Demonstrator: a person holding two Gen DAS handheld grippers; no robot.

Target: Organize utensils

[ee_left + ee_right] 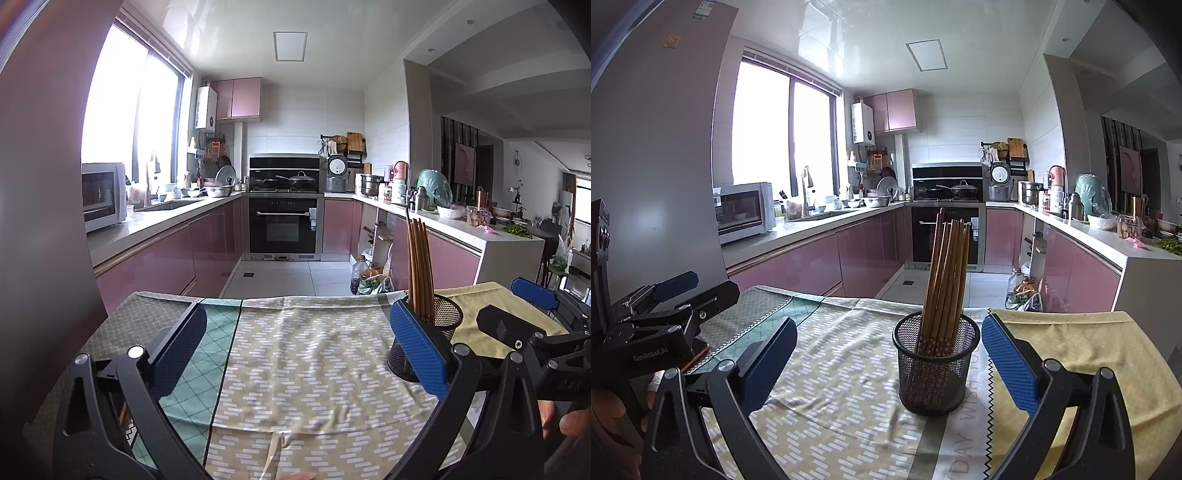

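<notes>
A black mesh cup stands on the cloth-covered table and holds several brown wooden chopsticks, leaning slightly right. My right gripper is open and empty, its blue pads on either side of the cup's near face, not touching it. In the left wrist view the cup and chopsticks sit just behind the right pad. My left gripper is open and empty over the patterned cloth. Each gripper shows in the other's view, the left one and the right one.
The table's far edge drops to a tiled kitchen floor. Pink cabinets and counters with a microwave, an oven and pots line the walls. A yellow cloth covers the table's right part.
</notes>
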